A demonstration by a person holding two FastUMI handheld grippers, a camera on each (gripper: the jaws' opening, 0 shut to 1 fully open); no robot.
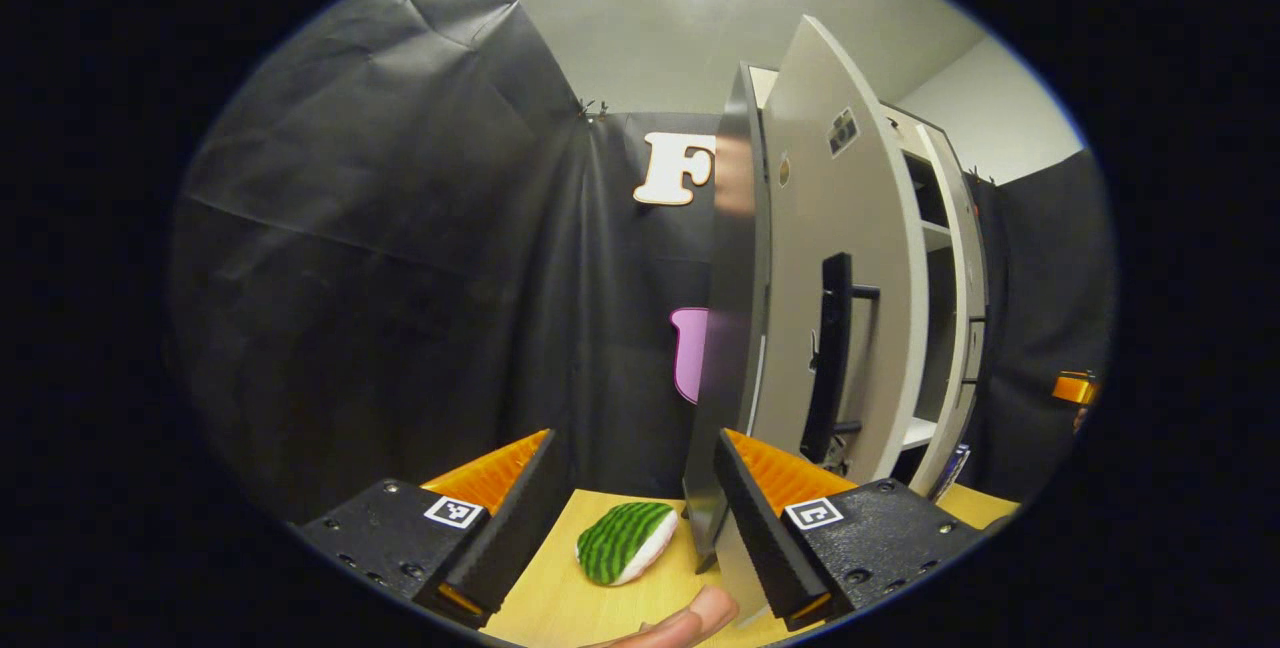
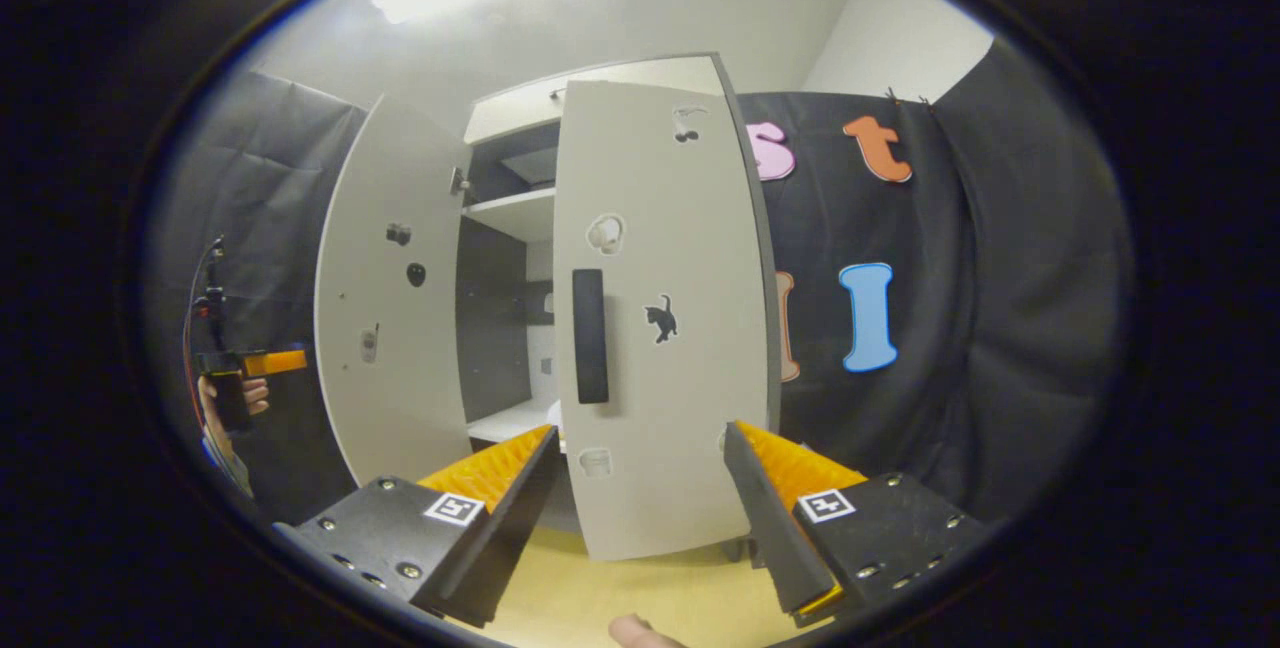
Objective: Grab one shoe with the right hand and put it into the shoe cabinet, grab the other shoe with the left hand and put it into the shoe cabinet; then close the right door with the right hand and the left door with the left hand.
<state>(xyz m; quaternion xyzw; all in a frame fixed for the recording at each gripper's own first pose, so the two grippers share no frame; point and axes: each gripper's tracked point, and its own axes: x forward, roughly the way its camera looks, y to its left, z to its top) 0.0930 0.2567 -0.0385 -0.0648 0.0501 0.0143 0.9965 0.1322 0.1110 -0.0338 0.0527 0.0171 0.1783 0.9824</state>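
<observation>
In the left gripper view the shoe cabinet's left door [image 1: 850,258] stands open, outer face and black handle [image 1: 833,358] towards me. Its grey free edge [image 1: 733,328] rises just ahead of my open left gripper [image 1: 635,453], close to the right finger; contact cannot be told. In the right gripper view the right door [image 2: 660,328] with its black handle [image 2: 590,336] is swung nearly shut in front of my open right gripper [image 2: 640,443]. The left door [image 2: 390,328] is open, and dark shelves [image 2: 505,308] show in the gap. No shoe is clearly visible inside.
A green-striped, white-edged soft object [image 1: 625,543] lies on the wooden floor [image 1: 560,608] between my left fingers. The left gripper [image 2: 245,368], held in a hand, shows far left in the right gripper view. Black cloth walls surround the cabinet.
</observation>
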